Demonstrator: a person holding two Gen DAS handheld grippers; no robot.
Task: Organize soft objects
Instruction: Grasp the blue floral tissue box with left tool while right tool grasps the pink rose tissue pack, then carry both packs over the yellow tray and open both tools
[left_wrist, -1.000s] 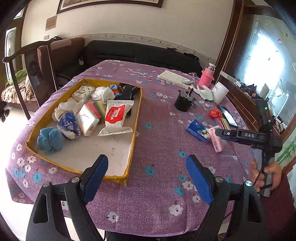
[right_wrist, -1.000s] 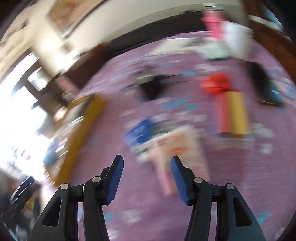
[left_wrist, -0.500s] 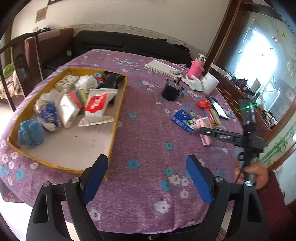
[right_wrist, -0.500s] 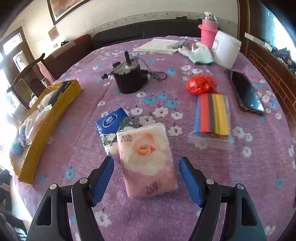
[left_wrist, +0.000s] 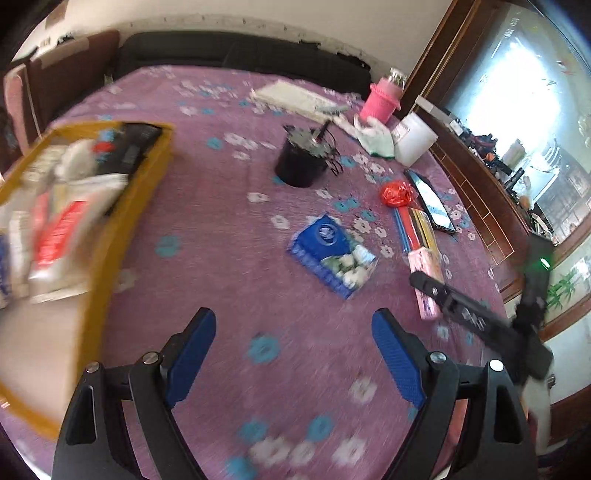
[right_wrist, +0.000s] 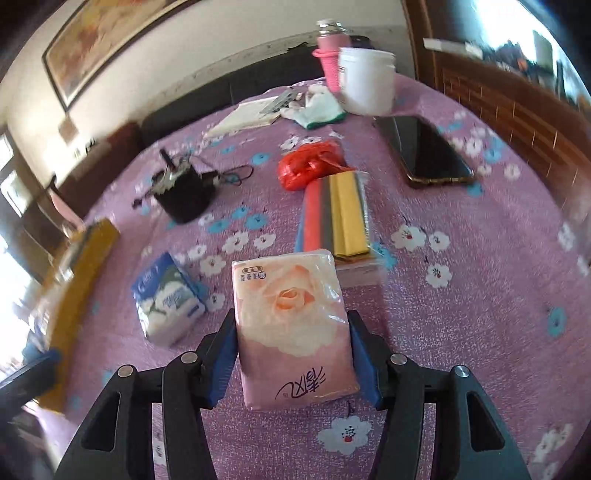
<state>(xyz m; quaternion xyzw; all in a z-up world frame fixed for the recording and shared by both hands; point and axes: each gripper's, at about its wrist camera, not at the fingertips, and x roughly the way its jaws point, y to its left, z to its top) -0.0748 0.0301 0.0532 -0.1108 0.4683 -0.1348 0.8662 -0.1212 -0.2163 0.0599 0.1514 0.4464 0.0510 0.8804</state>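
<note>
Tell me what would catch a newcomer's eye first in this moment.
The pink rose-print tissue pack, lying on the purple floral tablecloth between the blue pads of the right gripper, whose jaws have just been closing around it. Next, the yellow tray of soft packs at the table's left, with the left gripper open and empty over the cloth.

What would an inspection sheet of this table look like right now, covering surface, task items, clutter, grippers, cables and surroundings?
Surface: purple flowered tablecloth.
Job's things: pink tissue pack between the right fingers; blue tissue pack to its left; yellow tray holds more packs.
Clutter: phone, coloured cloth pack, red bag, black pot, white jar, pink bottle.
Grippers: right gripper has just been closing, pads against the pink pack; left gripper open, empty.
Cables: wires by the pot.
Surroundings: dark sofa, wooden cabinet.
</note>
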